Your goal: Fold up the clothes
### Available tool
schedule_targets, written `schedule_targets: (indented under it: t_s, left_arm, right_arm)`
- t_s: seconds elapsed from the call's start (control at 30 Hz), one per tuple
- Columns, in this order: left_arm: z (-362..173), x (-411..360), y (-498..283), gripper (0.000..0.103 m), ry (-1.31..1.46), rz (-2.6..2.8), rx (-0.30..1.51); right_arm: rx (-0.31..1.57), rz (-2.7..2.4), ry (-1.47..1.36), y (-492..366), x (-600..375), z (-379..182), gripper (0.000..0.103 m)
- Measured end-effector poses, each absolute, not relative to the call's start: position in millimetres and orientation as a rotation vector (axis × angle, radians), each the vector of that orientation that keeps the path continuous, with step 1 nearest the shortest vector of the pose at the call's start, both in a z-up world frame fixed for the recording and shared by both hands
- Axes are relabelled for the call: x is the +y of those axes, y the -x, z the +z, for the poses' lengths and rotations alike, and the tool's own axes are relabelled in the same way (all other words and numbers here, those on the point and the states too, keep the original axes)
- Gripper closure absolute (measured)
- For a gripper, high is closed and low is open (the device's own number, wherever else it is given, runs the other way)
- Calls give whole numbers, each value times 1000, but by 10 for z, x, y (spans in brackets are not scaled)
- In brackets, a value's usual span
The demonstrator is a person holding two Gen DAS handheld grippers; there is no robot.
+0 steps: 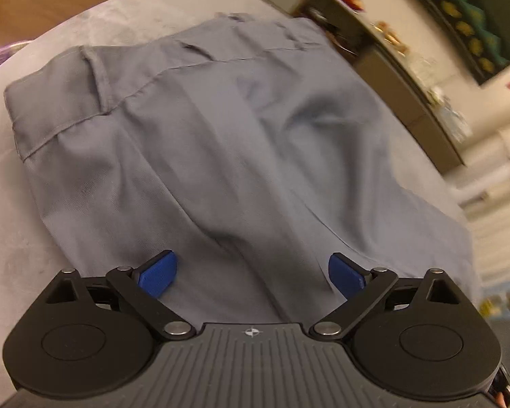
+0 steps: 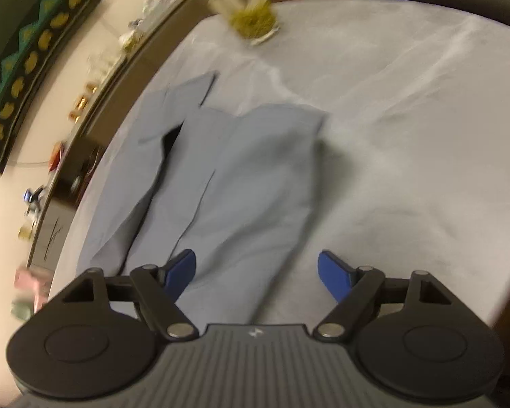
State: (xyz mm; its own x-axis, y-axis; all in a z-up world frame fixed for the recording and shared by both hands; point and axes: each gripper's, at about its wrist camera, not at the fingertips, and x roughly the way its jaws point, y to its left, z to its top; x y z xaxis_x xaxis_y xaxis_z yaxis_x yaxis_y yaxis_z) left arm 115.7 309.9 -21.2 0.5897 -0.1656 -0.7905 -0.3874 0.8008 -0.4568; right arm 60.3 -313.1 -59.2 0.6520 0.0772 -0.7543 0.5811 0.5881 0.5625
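Both views are smeared by motion blur, and the shelf items along the wall read only as small coloured blobs. In the left wrist view the near end of the grey trousers point(image 1: 221, 156) runs out of sight under the left claw point(image 1: 253, 273); in the right wrist view the same happens beneath the right claw point(image 2: 256, 272), so their lower end is cut off in each.

The trousers are thin, matte woven cloth with soft creases. A stitched waistband sits toward 10 o'clock in the left view. In the right view 2 legs point toward 12 o'clock, with a dark gap between layers at 10 o'clock. They lie on a round table point(image 2: 408, 136) covered in pale, wrinkled fabric.

A blurred yellow-green clump on a pale base point(image 2: 255, 20) sits at the table's 12 o'clock edge; I cannot tell what it is.

Each claw has blue pads on black linkage arms. Both stand wide apart above the cloth, gripping nothing.
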Motion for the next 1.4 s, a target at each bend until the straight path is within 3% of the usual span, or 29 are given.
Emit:
schedule_targets:
  t_s: [0.07, 0.1, 0.13, 0.27, 0.33, 0.43, 0.5, 0.57, 0.67, 0.73, 0.77, 0.8, 0.87, 0.9, 0.97, 1.0, 1.03, 1.07, 1.1, 1.13, 1.17, 1.4]
  left_arm:
    - [-219, 3138, -1262, 66, 616, 187, 921]
    - [-234, 3169, -1360, 76, 607, 194, 910]
    - [-257, 3194, -1529, 81, 604, 186, 903]
    - [-237, 3224, -2256, 98, 588, 194, 839]
    - [-36, 3348, -2368, 101, 668, 190, 703]
    - [417, 3640, -1957, 103, 796, 96, 429]
    - [514, 3774, -1492, 103, 815, 61, 365]
    - [321, 3870, -1150, 102, 826, 137, 434]
    - [-168, 4028, -875, 101, 945, 304, 558]
    - [-253, 4103, -768, 92, 987, 338, 579]
    - [-228, 4110, -743, 74, 974, 342, 568]
    - [-205, 4116, -735, 47, 962, 357, 557]
    - [-177, 4113, -791, 18, 943, 405, 537]
    - [-182, 4090, -871, 16, 936, 412, 529]
    - [-175, 4037, -1055, 16, 904, 404, 544]
    - [-152, 4006, -1158, 16, 876, 394, 559]
    - [-138, 3972, -1237, 17, 847, 389, 572]
    - [-139, 3937, -1291, 23, 811, 389, 577]
    - [-169, 3938, -1365, 65, 782, 385, 573]
    - [-228, 3978, -1455, 96, 771, 377, 570]
    - [-265, 4054, -1496, 102, 792, 374, 551]
    - [-331, 4593, -1184, 102, 927, 475, 478]
  right_arm:
    - [849, -293, -865, -815, -3051, -608, 51]
    - [867, -265, -835, -936, -2997, -620, 78]
    - [873, -229, -812, -1112, -2922, -648, 88]
    - [825, -141, -703, -1794, -2577, -609, 97]
    - [651, -121, -677, -1900, -2491, -337, 97]
    - [519, -97, -746, -1689, -2598, -2, 97]
    - [558, -127, -765, -1474, -2682, -42, 97]
    - [703, -187, -769, -1422, -2724, -340, 97]
    - [847, -229, -819, -1441, -2757, -695, 96]
    - [841, -253, -835, -1375, -2777, -710, 86]
    - [826, -262, -839, -1360, -2798, -693, 85]
    - [810, -270, -843, -1348, -2822, -673, 83]
    - [778, -285, -850, -1325, -2868, -634, 65]
    - [775, -297, -842, -1346, -2867, -651, 55]
    - [780, -320, -818, -1415, -2850, -714, 55]
    - [785, -317, -812, -1461, -2827, -753, 57]
    - [790, -311, -807, -1507, -2803, -791, 68]
    - [789, -289, -798, -1496, -2797, -761, 77]
    - [786, -264, -788, -1473, -2795, -717, 90]
    - [784, -239, -778, -1451, -2793, -673, 94]
    - [764, -224, -759, -1445, -2786, -631, 96]
    - [813, -284, -797, -1315, -2921, -695, 94]
